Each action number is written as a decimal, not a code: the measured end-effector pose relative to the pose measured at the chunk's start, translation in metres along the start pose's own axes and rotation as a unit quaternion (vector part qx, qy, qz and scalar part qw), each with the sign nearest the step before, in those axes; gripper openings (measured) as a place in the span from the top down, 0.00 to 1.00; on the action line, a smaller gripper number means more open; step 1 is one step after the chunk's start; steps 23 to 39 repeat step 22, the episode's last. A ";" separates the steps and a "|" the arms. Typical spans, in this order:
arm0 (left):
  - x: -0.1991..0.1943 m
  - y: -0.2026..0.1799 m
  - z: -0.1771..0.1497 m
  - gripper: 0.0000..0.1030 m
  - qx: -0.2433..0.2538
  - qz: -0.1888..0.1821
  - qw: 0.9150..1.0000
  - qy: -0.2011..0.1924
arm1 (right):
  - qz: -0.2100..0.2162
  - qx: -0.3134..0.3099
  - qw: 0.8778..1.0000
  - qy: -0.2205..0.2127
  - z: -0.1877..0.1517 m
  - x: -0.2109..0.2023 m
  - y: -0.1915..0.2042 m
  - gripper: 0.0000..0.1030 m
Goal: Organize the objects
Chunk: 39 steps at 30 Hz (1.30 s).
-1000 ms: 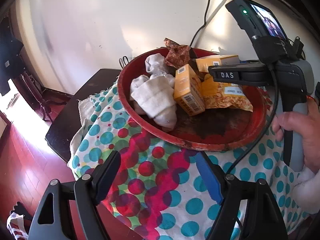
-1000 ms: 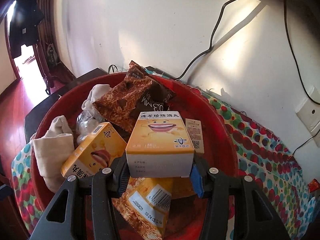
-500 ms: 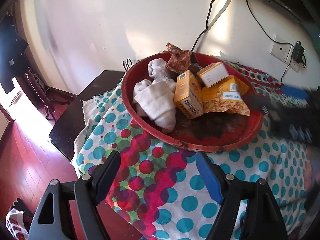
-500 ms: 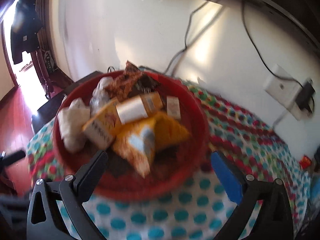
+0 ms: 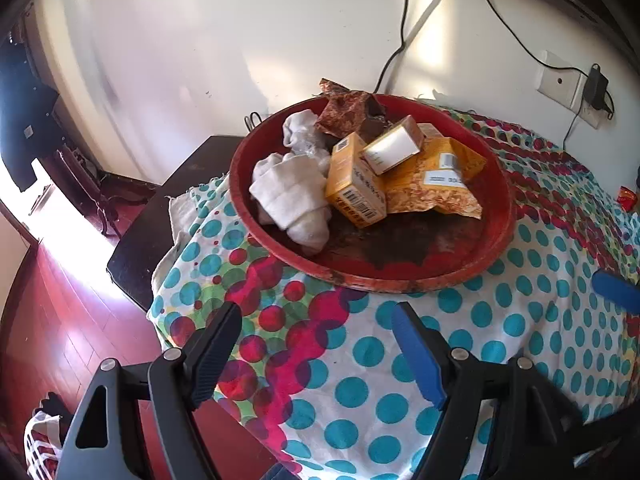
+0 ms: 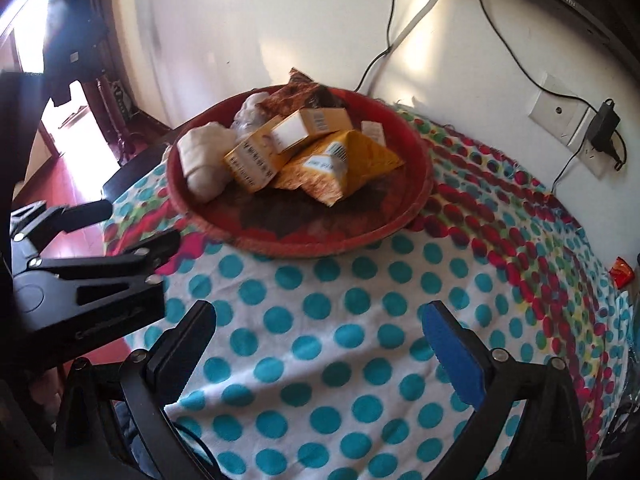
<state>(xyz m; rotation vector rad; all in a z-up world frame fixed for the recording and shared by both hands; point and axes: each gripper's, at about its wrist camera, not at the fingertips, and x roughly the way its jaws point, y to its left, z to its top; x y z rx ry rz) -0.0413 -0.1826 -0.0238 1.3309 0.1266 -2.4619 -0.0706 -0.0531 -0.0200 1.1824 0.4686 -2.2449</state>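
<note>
A red round tray [image 5: 492,256] [image 6: 416,200] sits on the dotted tablecloth [image 5: 360,360]. It holds two yellow medicine boxes [image 5: 354,184] [image 5: 394,144], a yellow snack bag [image 5: 436,188], a brown wrapper [image 5: 344,110] and rolled white socks [image 5: 292,196]. In the right wrist view the boxes [image 6: 256,156] [image 6: 304,128] lie stacked beside the bag [image 6: 340,164] and socks [image 6: 204,160]. My left gripper [image 5: 320,356] is open and empty, near the tray's front. My right gripper [image 6: 320,344] is open and empty, well back from the tray over the cloth.
A wall socket with a plugged charger [image 6: 600,128] and cables lie on the wall behind. A dark table edge [image 5: 160,216] drops to red wooden floor at left. A small red wrapper [image 6: 620,272] lies at the cloth's right edge. The left gripper [image 6: 100,256] shows in the right view.
My right gripper let go of the yellow box, which now lies on the other box in the tray, and pulled back and up away from the tray. The left gripper stayed put.
</note>
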 end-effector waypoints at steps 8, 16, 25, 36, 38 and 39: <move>-0.006 -0.003 -0.004 0.23 -0.007 -0.024 1.000 -0.008 | 0.023 0.019 0.999 0.022 -0.010 0.008 -0.004 0.00; -0.009 -0.007 -0.006 0.23 -0.003 -0.031 0.999 -0.011 | 0.021 0.023 0.999 0.026 -0.012 0.008 -0.008 0.00; -0.015 -0.006 -0.006 0.22 -0.005 -0.050 0.999 -0.012 | 0.008 0.013 1.000 0.022 -0.011 0.005 -0.004 0.00; -0.015 -0.006 -0.006 0.22 -0.005 -0.050 0.999 -0.012 | 0.008 0.013 1.000 0.022 -0.011 0.005 -0.004 0.00; -0.015 -0.006 -0.006 0.22 -0.005 -0.050 0.999 -0.012 | 0.008 0.013 1.000 0.022 -0.011 0.005 -0.004 0.00; -0.015 -0.006 -0.006 0.22 -0.005 -0.050 0.999 -0.012 | 0.008 0.013 1.000 0.022 -0.011 0.005 -0.004 0.00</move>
